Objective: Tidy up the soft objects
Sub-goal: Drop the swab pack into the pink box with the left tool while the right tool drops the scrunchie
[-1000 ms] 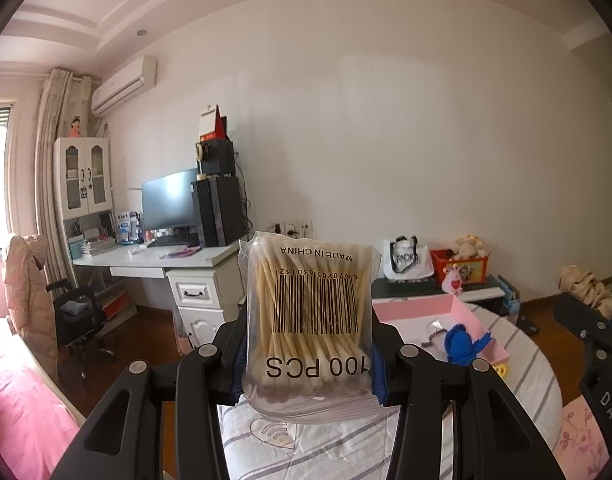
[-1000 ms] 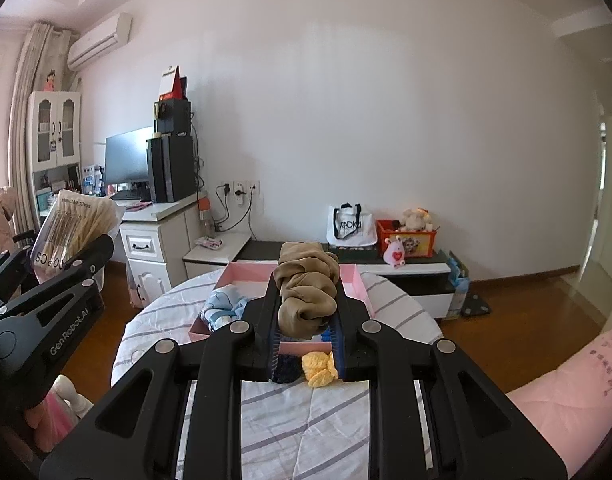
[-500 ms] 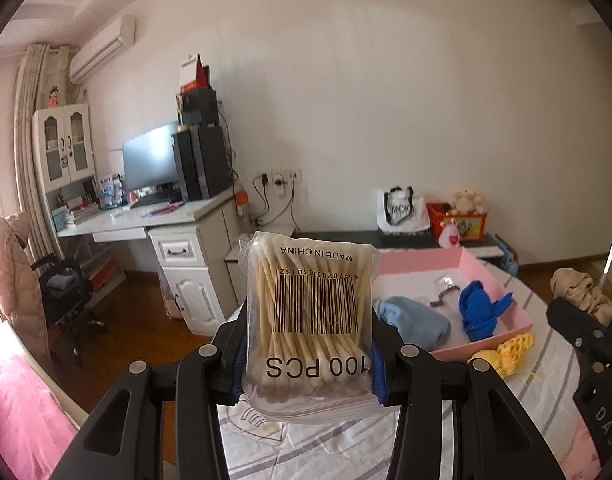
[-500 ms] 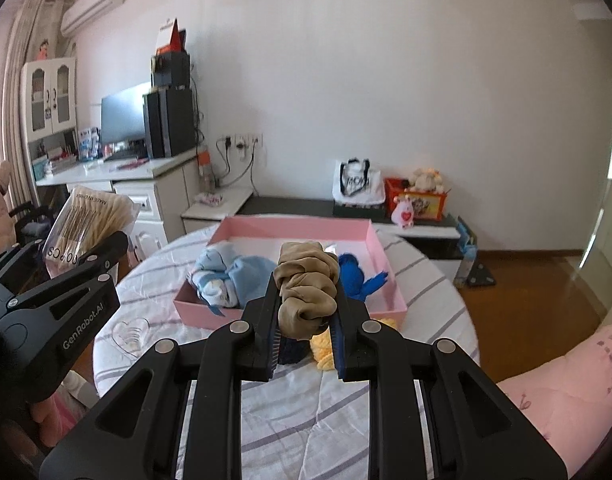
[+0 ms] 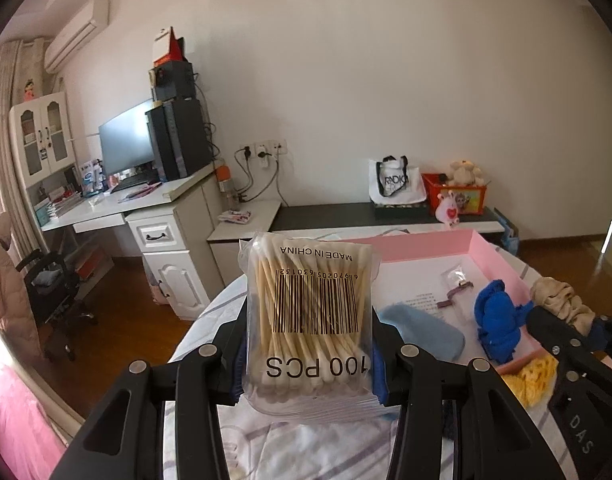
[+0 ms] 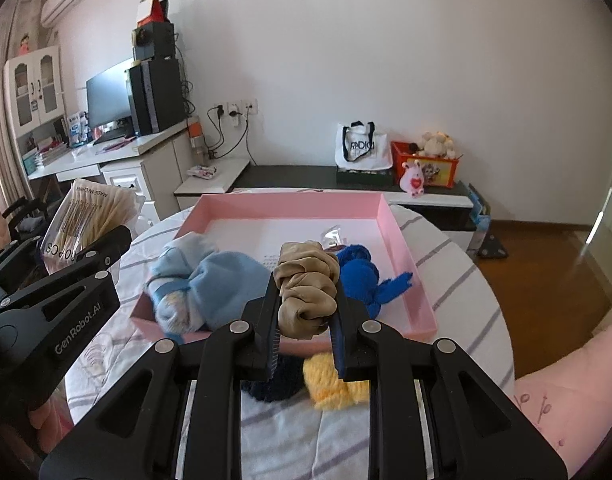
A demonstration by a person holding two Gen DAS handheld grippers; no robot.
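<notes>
While my left gripper clamps the clear bag of cotton swabs and my right gripper pinches the beige fabric scrunchie, I'm carrying both toward the shallow pink cardboard tray; next, lower and release inside.

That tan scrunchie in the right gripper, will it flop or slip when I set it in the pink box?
The tan scrunchie looks soft: it bunches between the right gripper's pads. Probably light, and unlikely to roll. Its satiny sheen suggests it could slide in the pink box.

Both grippers are matte black plastic linkages with silver round screws and blue ribbed pads. White lettering reads "GenRobot.AI" at nine o'clock in the right view.
</notes>
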